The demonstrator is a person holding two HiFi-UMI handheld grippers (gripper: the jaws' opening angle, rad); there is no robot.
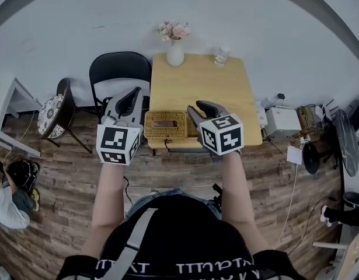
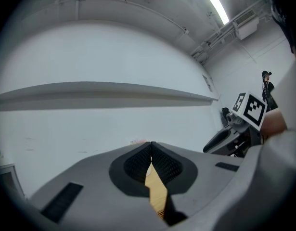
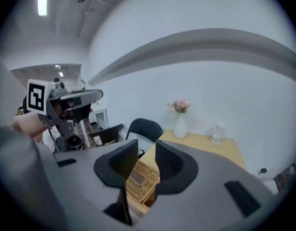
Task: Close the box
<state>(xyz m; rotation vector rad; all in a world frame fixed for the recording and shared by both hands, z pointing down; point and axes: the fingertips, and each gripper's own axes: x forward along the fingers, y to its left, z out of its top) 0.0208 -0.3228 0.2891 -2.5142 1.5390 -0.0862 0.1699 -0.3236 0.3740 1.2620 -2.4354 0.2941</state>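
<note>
A woven wicker box (image 1: 165, 125) sits at the near edge of the wooden table (image 1: 197, 83), with a dark oblong patch in the middle of its top. My right gripper hides its right end. My left gripper (image 1: 134, 93) hangs in the air left of the box, jaws shut with nothing between them (image 2: 150, 144). My right gripper (image 1: 204, 106) hovers over the box's right side, clear of it. Its jaws stand open (image 3: 145, 150), and the wicker box (image 3: 140, 179) shows below through the gap.
A white vase of pink flowers (image 1: 174, 46) and a glass (image 1: 220, 56) stand at the table's far edge. A black chair (image 1: 119, 73) is at the table's left, with a cushioned chair (image 1: 51, 114) further left. A white device (image 1: 282, 120) and cables lie to the right.
</note>
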